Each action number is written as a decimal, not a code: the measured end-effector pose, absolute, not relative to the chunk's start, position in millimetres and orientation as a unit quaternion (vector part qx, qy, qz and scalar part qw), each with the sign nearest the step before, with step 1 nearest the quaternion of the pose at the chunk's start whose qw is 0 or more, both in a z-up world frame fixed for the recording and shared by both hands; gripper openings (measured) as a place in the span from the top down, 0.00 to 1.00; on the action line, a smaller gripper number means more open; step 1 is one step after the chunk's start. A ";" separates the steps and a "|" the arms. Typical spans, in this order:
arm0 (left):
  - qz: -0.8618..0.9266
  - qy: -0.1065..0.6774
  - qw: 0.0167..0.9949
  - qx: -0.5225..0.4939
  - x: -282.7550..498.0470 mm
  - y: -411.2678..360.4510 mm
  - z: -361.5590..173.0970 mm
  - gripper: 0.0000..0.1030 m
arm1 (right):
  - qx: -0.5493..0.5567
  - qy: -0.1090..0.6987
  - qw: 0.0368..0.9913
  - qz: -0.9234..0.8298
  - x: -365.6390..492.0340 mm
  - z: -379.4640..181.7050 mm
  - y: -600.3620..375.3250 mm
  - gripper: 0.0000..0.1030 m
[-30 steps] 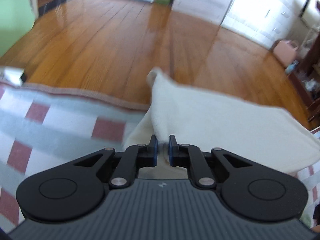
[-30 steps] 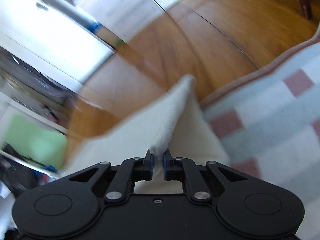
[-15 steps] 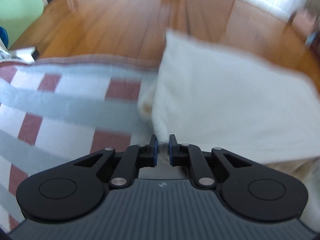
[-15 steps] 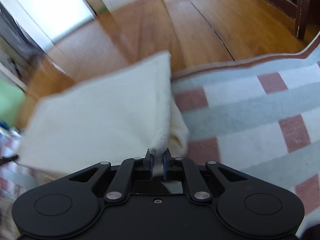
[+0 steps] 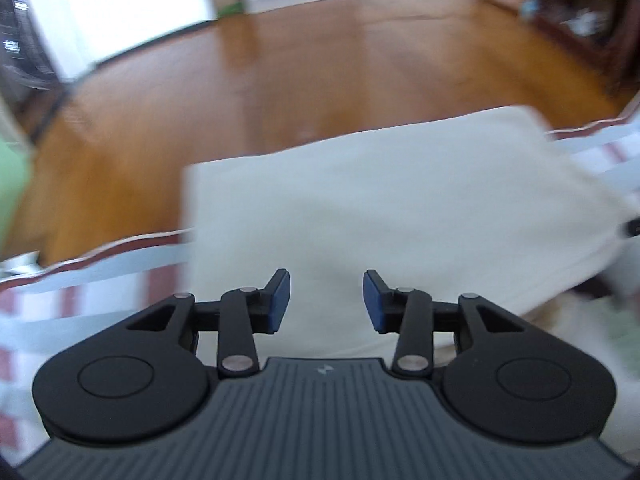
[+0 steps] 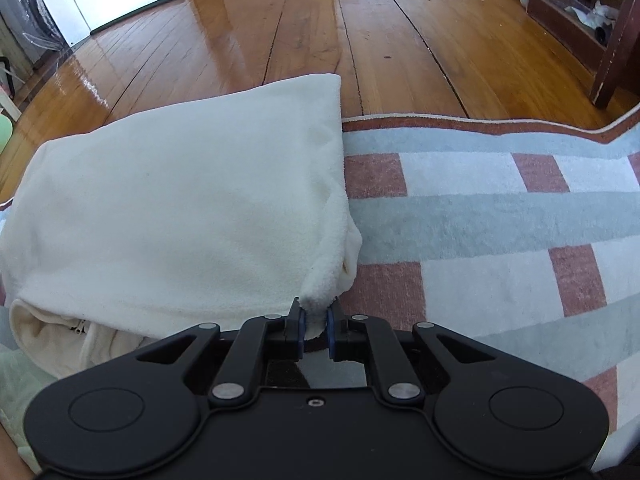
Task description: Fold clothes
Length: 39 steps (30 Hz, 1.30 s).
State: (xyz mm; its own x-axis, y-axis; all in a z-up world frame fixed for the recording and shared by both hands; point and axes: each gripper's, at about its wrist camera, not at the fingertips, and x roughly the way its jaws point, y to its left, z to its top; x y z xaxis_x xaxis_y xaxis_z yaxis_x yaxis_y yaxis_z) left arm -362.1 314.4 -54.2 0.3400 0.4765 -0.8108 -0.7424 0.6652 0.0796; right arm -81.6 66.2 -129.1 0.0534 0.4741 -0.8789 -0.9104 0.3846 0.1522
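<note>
- The cream garment (image 6: 180, 200) is thick, fuzzy fleece, folded over into a soft rectangular slab; a zipper (image 6: 80, 326) shows in the layer under its near left edge.
- It lies on a short-pile rug (image 6: 500, 216) checked in white, pale blue and dull red, with its far end over the rug's edge on the glossy wooden floor (image 6: 360, 20).
- The right gripper (image 6: 314, 328) has its jaws nearly closed, pinching the garment's near right corner between blue pads.
- The left gripper (image 5: 324, 304) has its jaws opening, standing apart above the cream cloth and gripping nothing.
- The left view is blurred, so the cloth's edges and the rug's pattern smear.
- A dark wooden shelf (image 6: 580, 12) is cut off at the right edge.
</note>
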 end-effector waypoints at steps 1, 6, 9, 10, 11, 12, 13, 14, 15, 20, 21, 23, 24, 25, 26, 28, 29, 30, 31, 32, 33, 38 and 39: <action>0.361 0.433 0.810 -0.164 -349.8 313.3 -57.9 0.62 | -0.233 0.468 0.687 0.505 -82.3 -129.3 65.5 0.88; 0.314 0.472 0.807 -0.164 -292.6 296.3 -89.8 0.62 | -0.240 0.457 0.684 0.515 -83.6 -130.9 61.3 0.87; 0.299 0.490 0.800 -0.174 -278.3 290.6 -107.6 0.60 | -0.248 0.456 0.680 0.518 -82.9 -136.4 59.5 0.86; 0.300 0.500 0.794 -0.172 -275.3 288.1 -114.7 0.58 | -0.261 0.459 0.672 0.519 -82.4 -141.3 60.6 0.86; 0.303 0.526 0.776 -0.169 -270.3 283.3 -126.0 0.57 | -0.277 0.463 0.664 0.519 -81.9 -146.8 61.8 0.86; 0.300 0.544 0.765 -0.168 -270.4 282.6 -137.3 0.56 | -0.300 0.468 0.658 0.509 -81.3 -154.7 63.1 0.85; 0.297 0.560 0.755 -0.168 -271.1 282.3 -148.7 0.56 | -0.309 0.468 0.662 0.497 -78.4 -160.0 61.5 0.76; 0.297 0.555 0.757 -0.178 -276.0 282.6 -150.4 0.56 | -0.313 0.469 0.665 0.489 -75.1 -164.4 59.4 0.74; 0.297 0.547 0.760 -0.189 -281.4 283.0 -151.4 0.56 | -0.292 0.475 0.662 0.501 -68.8 -163.4 54.3 0.70; 0.290 0.536 0.757 -0.234 -291.6 290.0 -152.3 0.56 | -0.114 0.511 0.661 0.538 -31.1 -151.8 30.4 0.25; 0.290 0.535 0.758 -0.237 -291.8 290.5 -155.0 0.56 | -0.081 0.521 0.660 0.536 -24.8 -153.6 28.1 0.18; 0.290 0.536 0.756 -0.238 -291.4 289.7 -154.7 0.56 | -0.017 0.551 0.640 0.535 -14.2 -163.6 26.7 0.17; 0.289 0.538 0.755 -0.239 -291.3 290.1 -154.3 0.56 | 0.010 0.569 0.625 0.535 -11.5 -169.6 27.0 0.17; 0.287 0.539 0.754 -0.240 -289.7 291.7 -153.8 0.56 | 0.031 0.584 0.610 0.534 -9.5 -175.7 27.6 0.17; 0.285 0.539 0.755 -0.242 -289.0 300.1 -156.0 0.56 | 0.052 0.599 0.595 0.533 -7.7 -181.5 28.3 0.17; 0.281 0.539 0.755 -0.246 -289.1 310.6 -158.4 0.56 | 0.083 0.610 0.585 0.528 -6.7 -185.2 27.6 0.17; 0.279 0.533 0.756 -0.259 -292.6 315.5 -157.9 0.56 | 0.098 0.611 0.585 0.524 -6.4 -184.2 26.1 0.17; 0.277 0.527 0.756 -0.272 -296.4 320.8 -157.3 0.56 | 0.114 0.603 0.590 0.525 -5.8 -178.3 23.8 0.17; 0.283 0.510 0.754 -0.302 -303.9 330.2 -155.5 0.56 | 0.120 0.595 0.590 0.532 -4.7 -170.9 23.9 0.17; 0.286 0.497 0.753 -0.322 -309.8 335.8 -151.3 0.56 | 0.122 0.588 0.591 0.539 -3.8 -163.6 24.6 0.16; 0.289 0.483 0.753 -0.341 -315.5 341.0 -147.1 0.57 | 0.102 0.578 0.599 0.544 -4.1 -156.5 28.6 0.15; 0.261 0.471 0.779 -0.320 -308.7 340.1 -125.9 0.55 | 0.079 0.593 0.589 0.543 12.7 -169.2 45.9 0.12; 0.256 0.476 0.779 -0.319 -304.4 339.9 -128.8 0.55 | 0.071 0.600 0.595 0.530 12.0 -177.2 50.0 0.12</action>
